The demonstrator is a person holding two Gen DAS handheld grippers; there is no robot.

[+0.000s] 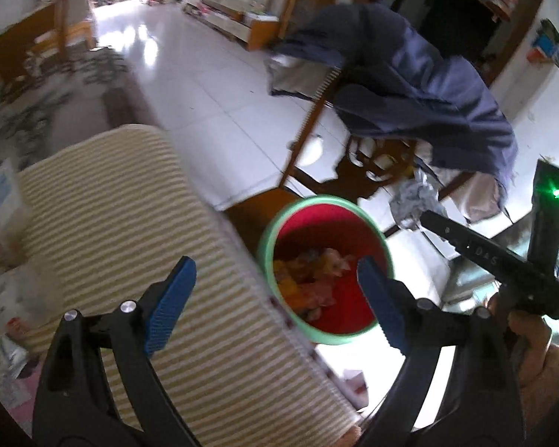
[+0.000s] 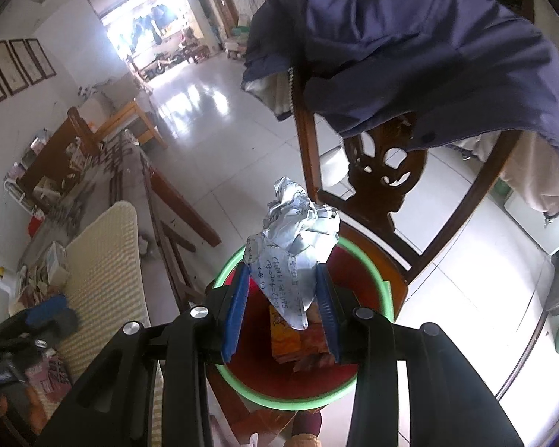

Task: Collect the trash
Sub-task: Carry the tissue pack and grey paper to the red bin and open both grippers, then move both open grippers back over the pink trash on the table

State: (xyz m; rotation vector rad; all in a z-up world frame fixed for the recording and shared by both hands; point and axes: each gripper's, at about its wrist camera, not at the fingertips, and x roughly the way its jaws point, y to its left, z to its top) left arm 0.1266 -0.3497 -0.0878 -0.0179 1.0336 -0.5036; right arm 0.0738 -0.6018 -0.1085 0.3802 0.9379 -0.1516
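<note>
A red bin with a green rim (image 1: 267, 249) stands on a wooden chair seat and holds orange and pink wrappers (image 1: 309, 279). My left gripper (image 1: 275, 272) hangs open just above it, nothing between its blue pads; the left pad is over the striped cushion and the right pad over the bin. My right gripper (image 2: 282, 270) is shut on a crumpled sheet of written-on paper (image 2: 294, 231), directly above the bin's rim (image 2: 287, 402). The same paper (image 1: 413, 201) shows at the right of the left wrist view, beyond the bin.
A carved wooden chair back (image 2: 384, 171) with a blue jacket (image 2: 410, 48) draped over it rises just behind the bin. A yellow-striped cushion (image 1: 130, 231) lies to the bin's left. Shiny white floor tiles (image 1: 212, 93) stretch beyond, with wooden furniture along the far walls.
</note>
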